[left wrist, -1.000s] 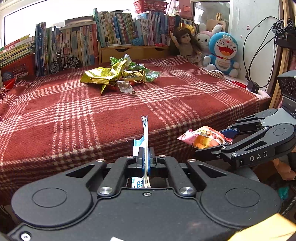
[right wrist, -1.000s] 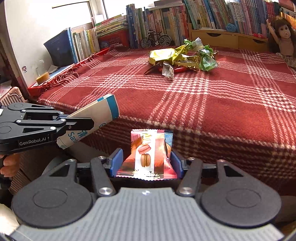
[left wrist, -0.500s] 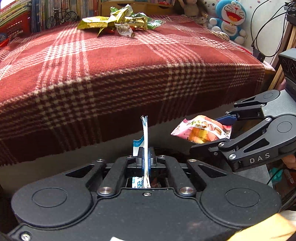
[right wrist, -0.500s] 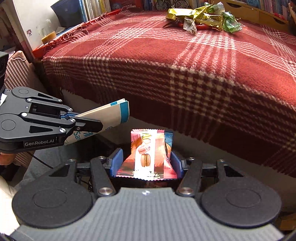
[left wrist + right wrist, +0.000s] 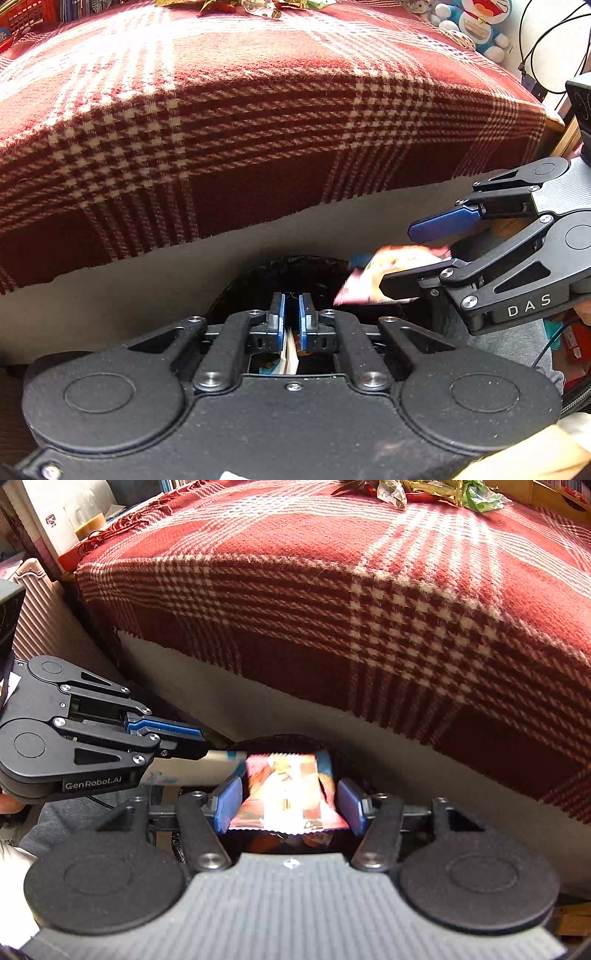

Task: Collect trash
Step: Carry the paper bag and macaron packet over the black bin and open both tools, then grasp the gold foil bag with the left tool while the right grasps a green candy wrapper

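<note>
Left tool [image 5: 291,303] points forward and down over the mouth of the black bin [image 5: 258,266], which sits on the floor against the side of the bed. Its two blue pads stand a narrow gap apart, wider than the thin white-and-blue wrapper [image 5: 290,355], which shows low down between them and looks loose rather than pinched. The wrapper's long axis runs along the fingers, edge-on to the camera, so it should drop straight into the bin beneath.

To the right, the right tool [image 5: 290,797] comes in from the side at about the same height, with its fingers angled towards the same opening. Its fingers are spread. The snack packet [image 5: 288,790] lies crosswise between them, blurred. From the left wrist camera it sits against the lower finger and clear of the upper blue one, so I judge it released over the bin.

Up on the red plaid blanket [image 5: 258,129], well away from both tools at the far side of the bed, a pile of wrappers [image 5: 424,489] is not yet collected. Neither hand is clearly nearer to it.
</note>
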A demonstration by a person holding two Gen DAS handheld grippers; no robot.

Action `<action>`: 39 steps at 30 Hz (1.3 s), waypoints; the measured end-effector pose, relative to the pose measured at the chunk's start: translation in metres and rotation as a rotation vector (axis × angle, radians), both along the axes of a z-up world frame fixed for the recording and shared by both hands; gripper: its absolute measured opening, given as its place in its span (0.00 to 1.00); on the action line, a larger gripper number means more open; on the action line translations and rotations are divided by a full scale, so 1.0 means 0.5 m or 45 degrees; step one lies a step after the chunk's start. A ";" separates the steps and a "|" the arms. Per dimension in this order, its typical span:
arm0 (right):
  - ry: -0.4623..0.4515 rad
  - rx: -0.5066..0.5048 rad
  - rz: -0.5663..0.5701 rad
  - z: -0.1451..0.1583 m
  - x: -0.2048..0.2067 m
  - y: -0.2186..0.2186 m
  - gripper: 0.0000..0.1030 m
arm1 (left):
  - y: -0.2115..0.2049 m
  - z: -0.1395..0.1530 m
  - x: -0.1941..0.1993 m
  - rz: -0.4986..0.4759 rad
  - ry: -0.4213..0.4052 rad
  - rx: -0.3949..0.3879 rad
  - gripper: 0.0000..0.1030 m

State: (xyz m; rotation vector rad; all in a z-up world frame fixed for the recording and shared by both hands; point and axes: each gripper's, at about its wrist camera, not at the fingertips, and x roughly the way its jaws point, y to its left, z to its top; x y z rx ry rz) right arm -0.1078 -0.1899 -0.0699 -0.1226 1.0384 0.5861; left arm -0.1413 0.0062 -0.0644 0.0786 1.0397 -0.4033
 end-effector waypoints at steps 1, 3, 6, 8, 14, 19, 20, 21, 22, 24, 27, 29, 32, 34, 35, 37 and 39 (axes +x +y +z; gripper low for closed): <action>0.001 -0.002 -0.002 -0.001 0.002 0.001 0.70 | 0.000 0.000 0.000 0.001 0.000 0.000 0.09; 0.004 -0.002 -0.004 -0.002 0.005 0.003 0.72 | 0.000 0.001 0.000 0.006 -0.004 0.001 0.09; -0.001 -0.003 -0.009 -0.002 0.007 0.002 0.73 | 0.002 0.004 -0.001 0.015 -0.007 -0.004 0.12; -0.007 -0.003 -0.015 0.001 0.006 0.000 0.73 | 0.005 0.007 -0.001 0.024 -0.010 -0.009 0.17; -0.047 0.005 -0.036 0.018 0.008 -0.014 0.73 | 0.010 0.034 0.001 0.041 -0.060 -0.023 0.33; -0.119 0.024 -0.047 0.057 0.012 -0.028 0.73 | 0.007 0.091 0.007 0.036 -0.195 -0.009 0.38; -0.141 0.030 -0.042 0.069 0.014 -0.031 0.73 | 0.007 0.103 0.010 0.035 -0.215 -0.016 0.40; -0.162 0.035 -0.038 0.080 0.015 -0.033 0.73 | 0.007 0.118 0.015 0.035 -0.239 -0.031 0.41; -0.200 0.041 -0.034 0.098 0.017 -0.034 0.73 | 0.009 0.134 0.022 0.036 -0.262 -0.046 0.42; -0.261 0.056 -0.035 0.129 0.023 -0.039 0.75 | 0.010 0.172 0.039 0.041 -0.327 -0.065 0.46; -0.350 0.087 -0.046 0.174 0.038 -0.050 0.76 | 0.007 0.211 0.065 0.060 -0.435 -0.050 0.48; -0.412 0.088 -0.064 0.199 0.053 -0.055 0.76 | 0.004 0.228 0.086 0.083 -0.482 -0.047 0.49; -0.487 0.071 -0.109 0.223 0.078 -0.062 0.76 | 0.005 0.248 0.133 0.121 -0.513 -0.072 0.50; -0.526 0.062 -0.142 0.235 0.098 -0.062 0.76 | 0.010 0.255 0.172 0.164 -0.527 -0.088 0.50; -0.546 0.058 -0.159 0.239 0.107 -0.065 0.76 | 0.011 0.258 0.188 0.176 -0.533 -0.095 0.50; -0.585 0.041 -0.197 0.245 0.127 -0.071 0.76 | 0.014 0.263 0.223 0.200 -0.546 -0.108 0.50; -0.621 0.025 -0.235 0.249 0.150 -0.076 0.76 | 0.016 0.266 0.271 0.232 -0.555 -0.114 0.50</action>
